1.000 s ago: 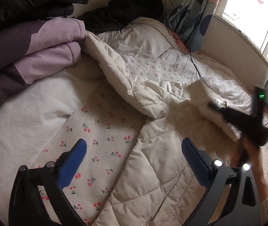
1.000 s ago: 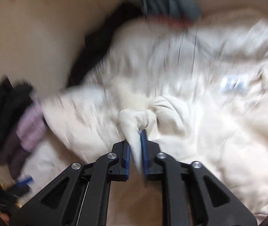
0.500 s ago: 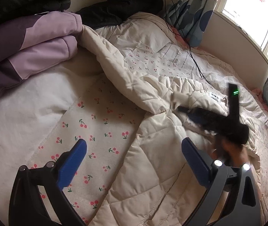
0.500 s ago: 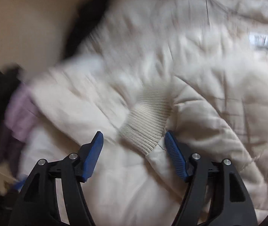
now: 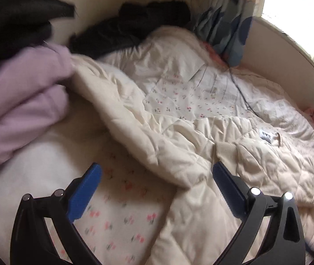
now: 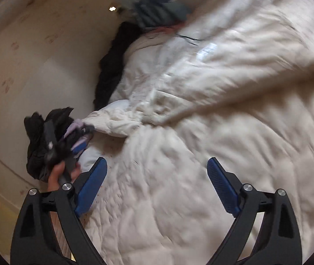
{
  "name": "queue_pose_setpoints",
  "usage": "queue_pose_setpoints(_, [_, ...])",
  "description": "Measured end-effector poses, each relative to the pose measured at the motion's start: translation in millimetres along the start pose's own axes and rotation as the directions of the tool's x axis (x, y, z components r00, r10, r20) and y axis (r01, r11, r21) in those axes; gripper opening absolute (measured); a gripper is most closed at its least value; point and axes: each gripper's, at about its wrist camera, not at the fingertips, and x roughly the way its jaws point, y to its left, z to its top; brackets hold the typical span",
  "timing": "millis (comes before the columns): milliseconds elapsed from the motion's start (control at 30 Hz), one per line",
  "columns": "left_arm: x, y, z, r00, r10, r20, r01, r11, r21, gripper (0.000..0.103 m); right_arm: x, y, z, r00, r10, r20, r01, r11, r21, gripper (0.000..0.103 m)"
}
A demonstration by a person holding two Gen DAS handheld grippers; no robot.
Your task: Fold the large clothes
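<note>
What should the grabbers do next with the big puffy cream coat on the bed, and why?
Probably the left gripper should reach down and pinch the cream coat's folded-over front edge just ahead of it. Both grippers are open and empty; the right gripper's jaws have just been opening, with nothing between them. The knit cuff lies loose on the coat, which is still spread out and rumpled.

Bed [image 5: 24,176] carries cream quilted coat [image 5: 179,145] spread across it; lilac jacket [image 5: 24,101] and black clothes [image 5: 134,28] alongside.
</note>
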Motion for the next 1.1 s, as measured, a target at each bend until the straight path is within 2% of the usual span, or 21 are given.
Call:
queue_pose_setpoints(67, [24, 11, 30, 1.000, -0.027, -0.005, 0.026, 0.998, -0.061, 0.096, 2, -19, -12, 1.000, 0.002, -0.002, -0.001, 0.999, 0.050, 0.088])
queue_pose_setpoints(133, [40, 24, 56, 0.998, -0.057, 0.009, 0.058, 0.990, -0.126, 0.096, 15, -32, -14, 0.999, 0.028, -0.040, -0.023, 0.992, 0.126, 0.088])
queue_pose_setpoints(200, [50, 45, 82, 0.999, -0.026, 0.045, 0.036, 0.976, -0.217, 0.096, 17, -31, -15, 0.997, 0.051, -0.049, -0.045, 0.993, 0.113, 0.088])
queue_pose_setpoints(267, [57, 64, 97, 0.997, 0.004, 0.076, 0.020, 0.951, -0.309, 0.096, 20, -30, -15, 0.996, 0.052, -0.067, -0.046, 0.995, 0.093, 0.088])
queue_pose_setpoints(367, [69, 93, 107, 0.996, 0.035, 0.081, 0.006, 0.889, -0.459, 0.096, 17, -33, -16, 0.997, 0.051, -0.060, -0.045, 0.995, 0.093, 0.088])
queue_pose_setpoints(433, [75, 101, 109, 0.997, 0.045, 0.061, -0.010, 0.873, -0.488, 0.096, 12, -30, -15, 0.999, 0.034, -0.036, -0.031, 0.996, 0.086, 0.088])
queue_pose_setpoints(467, [74, 101, 109, 0.996, 0.027, 0.088, 0.020, 0.869, -0.495, 0.096, 11, -30, -15, 0.999, 0.022, -0.030, -0.020, 0.996, 0.083, 0.088])
queue_pose_setpoints(500, [72, 100, 109, 0.992, -0.014, 0.123, 0.073, 0.866, -0.495, 0.077, 13, -30, -14, 0.999, 0.020, -0.033, -0.018, 0.996, 0.085, 0.088])
queue_pose_setpoints(533, [70, 99, 107, 0.986, -0.073, 0.149, 0.138, 0.859, -0.493, 0.043, 12, -31, -14, 0.999, 0.020, -0.032, -0.017, 0.996, 0.090, 0.088])
queue_pose_setpoints(567, [69, 98, 106, 0.980, -0.126, 0.156, 0.188, 0.846, -0.499, 0.025, 11, -30, -14, 0.999, 0.009, -0.031, -0.006, 0.996, 0.084, 0.088])
queue_pose_setpoints(600, [67, 97, 104, 0.971, -0.166, 0.169, 0.230, 0.835, -0.501, 0.013, 10, -26, -14, 0.999, -0.010, -0.032, 0.012, 0.998, 0.068, 0.088])
queue_pose_setpoints(633, [62, 94, 103, 0.968, -0.170, 0.187, 0.242, 0.837, -0.490, 0.012, 9, -23, -13, 0.999, -0.033, -0.030, 0.034, 0.998, 0.045, 0.088])
queue_pose_setpoints(667, [51, 85, 103, 0.965, -0.143, 0.217, 0.230, 0.861, -0.454, 0.012, 5, -17, -11, 0.998, -0.064, -0.016, 0.065, 0.998, 0.012, 0.088])
queue_pose_setpoints(700, [41, 77, 102, 0.956, -0.153, 0.250, 0.250, 0.871, -0.423, 0.011, 2, -12, -9, 0.995, -0.096, 0.001, 0.096, 0.995, -0.019, 0.088])
queue_pose_setpoints(767, [19, 56, 100, 0.926, -0.205, 0.316, 0.316, 0.879, -0.356, 0.011, -9, -4, -3, 0.990, -0.138, 0.043, 0.140, 0.988, -0.062, 0.088])
queue_pose_setpoints(900, [-28, -16, 99, 0.871, -0.308, 0.382, 0.393, 0.904, -0.166, 0.011, -41, -12, 10, 0.984, -0.127, 0.125, 0.131, 0.991, -0.021, 0.089])
queue_pose_setpoints(967, [-46, -60, 93, 0.847, -0.375, 0.376, 0.425, 0.903, -0.059, 0.011, -56, -23, 17, 0.977, -0.138, 0.162, 0.135, 0.990, 0.028, 0.089])
queue_pose_setpoints(1033, [-57, -112, 80, 0.831, -0.440, 0.341, 0.446, 0.893, 0.065, 0.011, -73, -38, 23, 0.970, -0.140, 0.197, 0.123, 0.988, 0.097, 0.089])
queue_pose_setpoints(1100, [-58, -172, 57, 0.822, -0.507, 0.260, 0.471, 0.862, 0.188, 0.011, -87, -49, 27, 0.964, -0.145, 0.225, 0.112, 0.982, 0.150, 0.089])
